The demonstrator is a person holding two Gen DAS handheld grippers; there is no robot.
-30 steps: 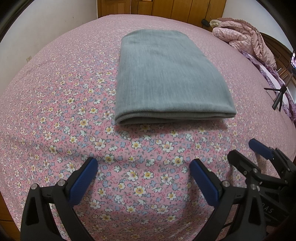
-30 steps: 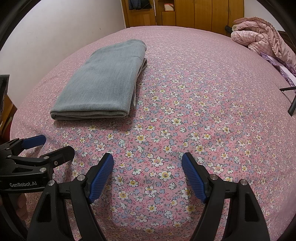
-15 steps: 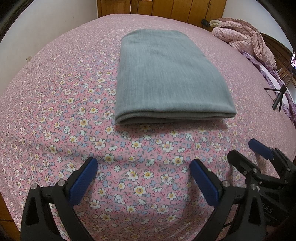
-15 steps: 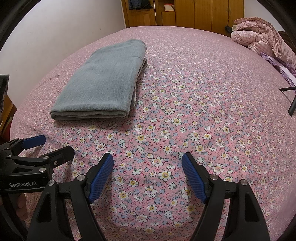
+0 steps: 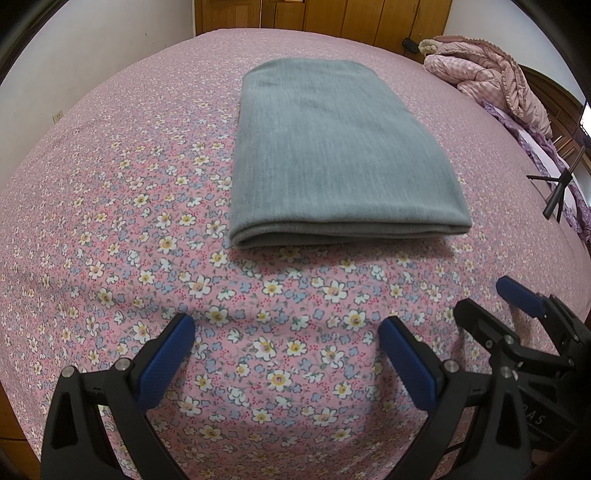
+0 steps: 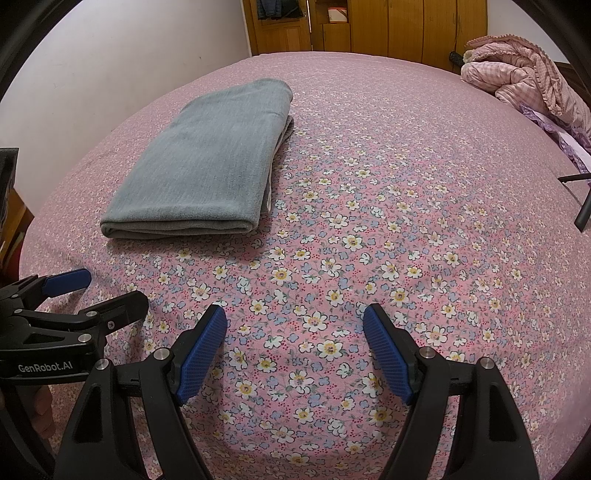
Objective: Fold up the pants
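The grey pants (image 5: 332,147) lie folded into a flat rectangle on the pink floral bed (image 5: 110,184), the folded edge facing me. They also show in the right wrist view (image 6: 210,170) at the left. My left gripper (image 5: 288,343) is open and empty, low over the sheet in front of the pants. My right gripper (image 6: 295,332) is open and empty, to the right of the pants. Each gripper shows at the other view's edge: the right one (image 5: 491,299), the left one (image 6: 110,288).
A bundled pink quilt (image 6: 524,85) lies at the bed's far right corner. Wooden wardrobes (image 6: 369,26) stand behind the bed. A black tripod leg (image 5: 557,192) stands at the right. A white wall (image 6: 110,74) runs along the left side.
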